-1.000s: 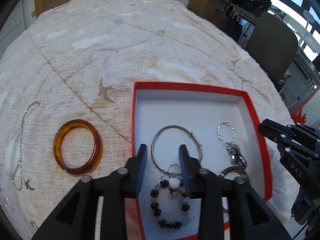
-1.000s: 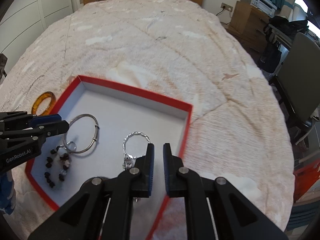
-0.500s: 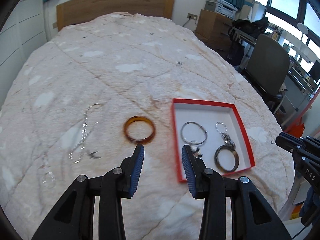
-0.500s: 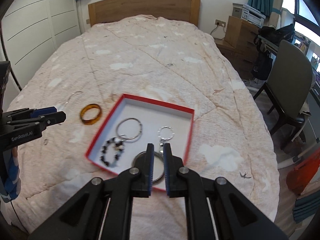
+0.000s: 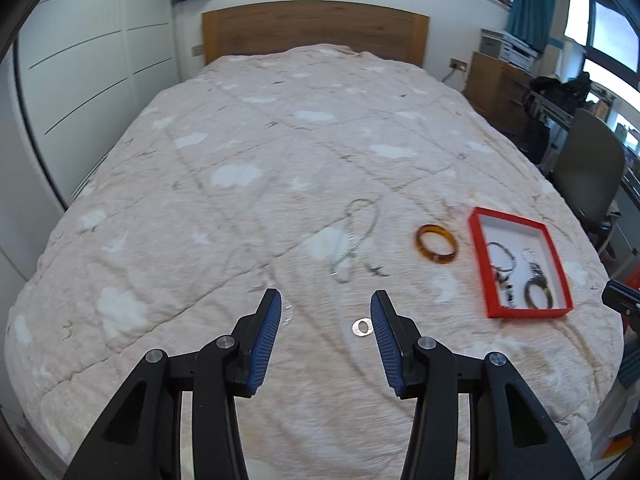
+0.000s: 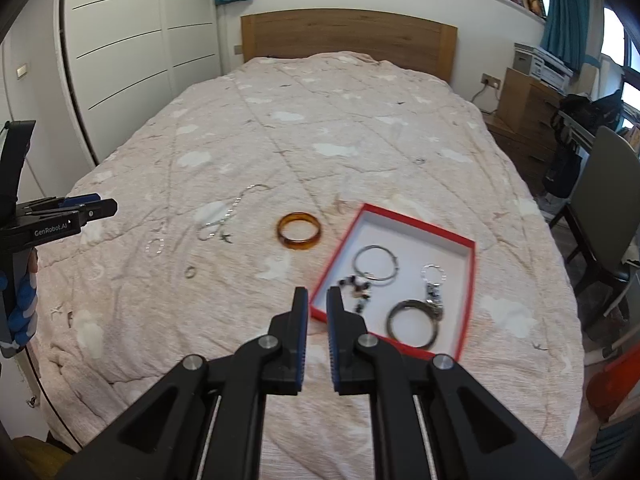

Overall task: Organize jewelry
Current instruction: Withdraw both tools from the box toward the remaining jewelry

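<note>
A red jewelry box (image 5: 478, 264) (image 6: 466, 304) lies on the bed at the right, holding a silver bangle (image 6: 375, 262), a bead bracelet (image 6: 358, 290), a dark ring bangle (image 6: 412, 322) and a keyring charm (image 6: 434, 286). An amber bangle (image 5: 436, 239) (image 6: 299, 230), a silver chain (image 5: 354, 240) (image 6: 226, 216) and a small silver ring (image 5: 361, 326) (image 6: 190, 272) lie loose on the quilt. My left gripper (image 5: 325, 312) is open and empty, high above the small ring. My right gripper (image 6: 317, 302) has its jaws nearly shut with a narrow gap, empty, above the box's near left corner.
A second thin ring (image 6: 155, 247) lies near the chain. The wooden headboard (image 5: 316, 36) is at the far end. A grey chair (image 6: 608, 208) and a wooden drawer unit (image 6: 524, 100) stand right of the bed. White wardrobe doors (image 6: 120, 60) are on the left.
Both grippers have lifted high and pulled back from the box. The left gripper has swung left, off the box and over the loose jewelry. The bead bracelet stays in the box.
</note>
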Demonstrator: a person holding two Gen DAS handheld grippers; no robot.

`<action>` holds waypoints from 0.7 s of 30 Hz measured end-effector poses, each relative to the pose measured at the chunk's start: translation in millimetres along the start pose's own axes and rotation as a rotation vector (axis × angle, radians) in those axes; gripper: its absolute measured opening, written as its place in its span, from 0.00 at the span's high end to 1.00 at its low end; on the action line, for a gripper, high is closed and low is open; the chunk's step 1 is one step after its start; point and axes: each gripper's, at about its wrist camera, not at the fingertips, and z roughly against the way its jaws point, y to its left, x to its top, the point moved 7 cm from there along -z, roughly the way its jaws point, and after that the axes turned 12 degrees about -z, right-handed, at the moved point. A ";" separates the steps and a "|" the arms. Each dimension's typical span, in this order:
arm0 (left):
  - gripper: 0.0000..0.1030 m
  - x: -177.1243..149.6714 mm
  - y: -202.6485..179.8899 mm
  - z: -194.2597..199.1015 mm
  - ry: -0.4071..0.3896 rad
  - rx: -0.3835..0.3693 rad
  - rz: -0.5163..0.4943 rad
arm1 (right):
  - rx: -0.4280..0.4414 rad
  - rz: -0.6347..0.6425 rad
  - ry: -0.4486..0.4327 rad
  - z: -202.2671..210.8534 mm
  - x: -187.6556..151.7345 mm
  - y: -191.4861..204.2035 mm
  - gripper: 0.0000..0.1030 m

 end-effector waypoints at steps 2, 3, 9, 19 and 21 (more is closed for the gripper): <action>0.55 -12.2 15.2 -2.7 0.011 0.000 0.030 | 0.025 0.010 0.015 -8.4 -5.4 16.2 0.91; 0.55 -18.0 20.9 -5.9 0.015 -0.005 0.044 | 0.036 0.015 0.024 -12.8 -8.0 23.1 0.91; 0.55 -54.1 35.0 -39.0 0.069 -0.038 0.099 | 0.112 0.058 0.082 -48.1 -22.7 63.4 0.91; 0.56 -74.3 55.3 -122.3 0.187 -0.048 0.203 | 0.185 0.076 0.199 -128.5 -34.2 80.0 0.91; 0.56 -73.3 57.3 -138.0 0.205 -0.039 0.211 | 0.200 0.078 0.220 -143.2 -35.8 82.4 0.91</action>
